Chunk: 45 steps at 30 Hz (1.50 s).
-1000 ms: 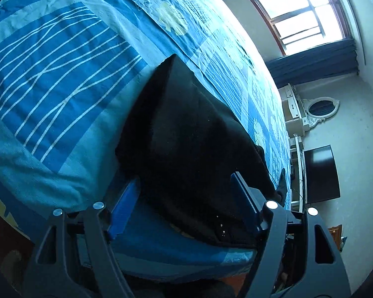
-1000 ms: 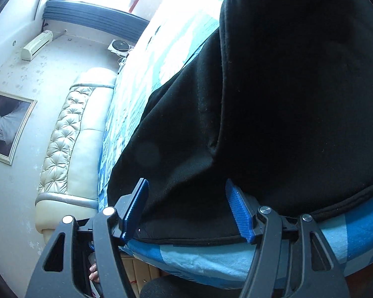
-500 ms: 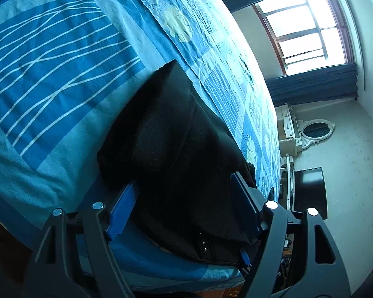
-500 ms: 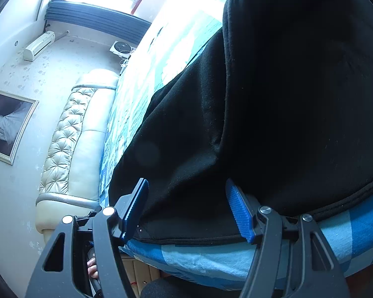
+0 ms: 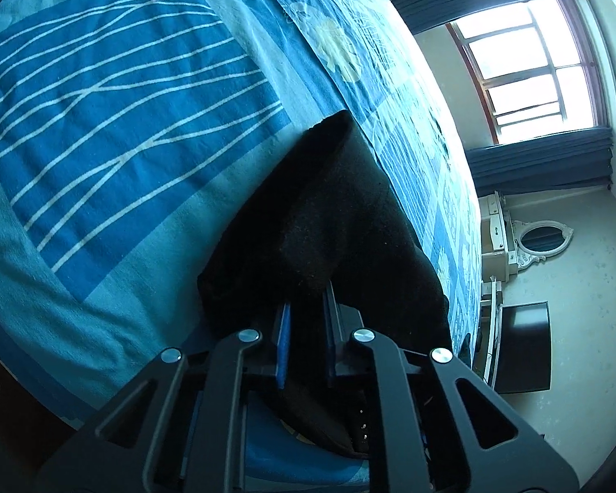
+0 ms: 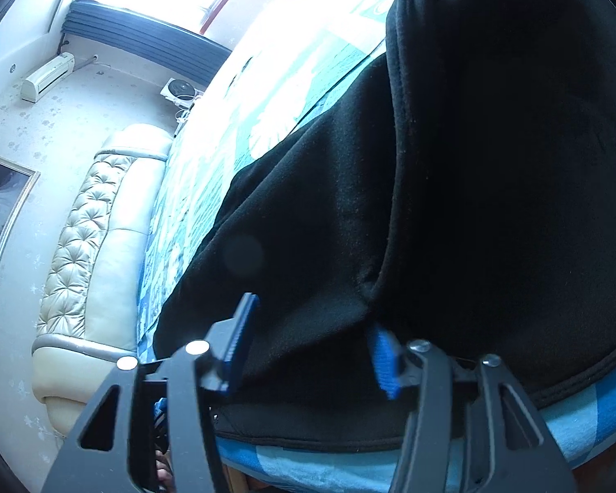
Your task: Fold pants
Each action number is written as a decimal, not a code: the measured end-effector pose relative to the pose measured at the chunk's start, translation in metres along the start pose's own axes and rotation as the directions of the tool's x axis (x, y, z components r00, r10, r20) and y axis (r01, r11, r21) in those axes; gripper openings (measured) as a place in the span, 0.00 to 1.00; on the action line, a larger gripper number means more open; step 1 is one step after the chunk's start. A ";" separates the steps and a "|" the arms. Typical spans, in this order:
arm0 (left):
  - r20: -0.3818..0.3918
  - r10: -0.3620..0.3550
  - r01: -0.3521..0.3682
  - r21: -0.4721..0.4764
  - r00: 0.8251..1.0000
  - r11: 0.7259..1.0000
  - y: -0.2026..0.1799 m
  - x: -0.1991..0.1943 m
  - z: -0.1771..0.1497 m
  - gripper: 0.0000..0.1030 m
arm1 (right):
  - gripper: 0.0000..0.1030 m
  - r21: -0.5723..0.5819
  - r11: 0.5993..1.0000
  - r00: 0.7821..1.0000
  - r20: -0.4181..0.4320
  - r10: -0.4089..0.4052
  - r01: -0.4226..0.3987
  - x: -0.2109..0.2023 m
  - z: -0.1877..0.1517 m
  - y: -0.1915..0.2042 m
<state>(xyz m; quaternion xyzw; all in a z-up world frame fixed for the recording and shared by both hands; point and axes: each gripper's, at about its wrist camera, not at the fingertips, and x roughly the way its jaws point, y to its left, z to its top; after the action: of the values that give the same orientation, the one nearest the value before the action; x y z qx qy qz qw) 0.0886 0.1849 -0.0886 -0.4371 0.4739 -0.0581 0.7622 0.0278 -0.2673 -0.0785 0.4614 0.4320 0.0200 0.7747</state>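
Black pants (image 5: 328, 205) lie folded lengthwise on the blue patterned bedspread (image 5: 123, 102), near the bed's edge. My left gripper (image 5: 308, 300) is shut on the near end of the pants, a pinch of black cloth held between its blue pads. In the right wrist view the pants (image 6: 472, 164) fill most of the picture. My right gripper (image 6: 312, 328) has its jaws closing on a bunched fold of that cloth, which puckers between the blue pads (image 6: 242, 328). The bedspread (image 6: 587, 415) shows below the pants' hem.
The bed edge runs just under both grippers. A padded cream headboard (image 6: 90, 246) stands at the left, with an air conditioner (image 6: 47, 78) and a framed picture (image 6: 0, 205) on the wall. Beyond the bed are a window (image 5: 529, 61), a mirrored dresser (image 5: 542, 238) and a dark screen (image 5: 521, 349).
Both grippers have closed on the pants: the left jaws went from wide apart to nearly together, the right jaws narrowed and gathered cloth. The left view rolled slightly.
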 end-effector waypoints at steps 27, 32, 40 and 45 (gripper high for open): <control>0.028 0.182 -0.179 0.371 0.983 0.911 -0.027 -0.054 -0.038 0.48 | 0.32 -0.046 0.995 0.994 0.080 -0.079 0.083 -0.126 0.022 -0.045; 0.108 0.163 -0.195 0.511 0.981 0.837 -0.068 -0.055 -0.049 0.62 | 0.58 0.057 0.980 0.928 0.313 -0.200 0.192 -0.235 0.114 -0.106; 0.022 0.166 -0.158 0.455 0.986 0.876 -0.085 -0.005 -0.057 0.67 | 0.58 0.155 0.866 0.817 0.289 -0.500 0.475 -0.301 0.232 -0.232; -0.006 0.202 -0.182 0.403 0.979 0.897 -0.084 0.019 -0.064 0.67 | 0.58 0.078 0.910 0.900 0.130 -0.415 0.408 -0.274 0.243 -0.262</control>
<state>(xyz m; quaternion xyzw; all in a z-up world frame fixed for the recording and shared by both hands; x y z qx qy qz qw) 0.0768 0.0848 -0.0520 -0.2213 0.5110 -0.0888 0.8258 -0.0726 -0.7044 -0.0430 0.3787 0.4631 -0.1878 0.7790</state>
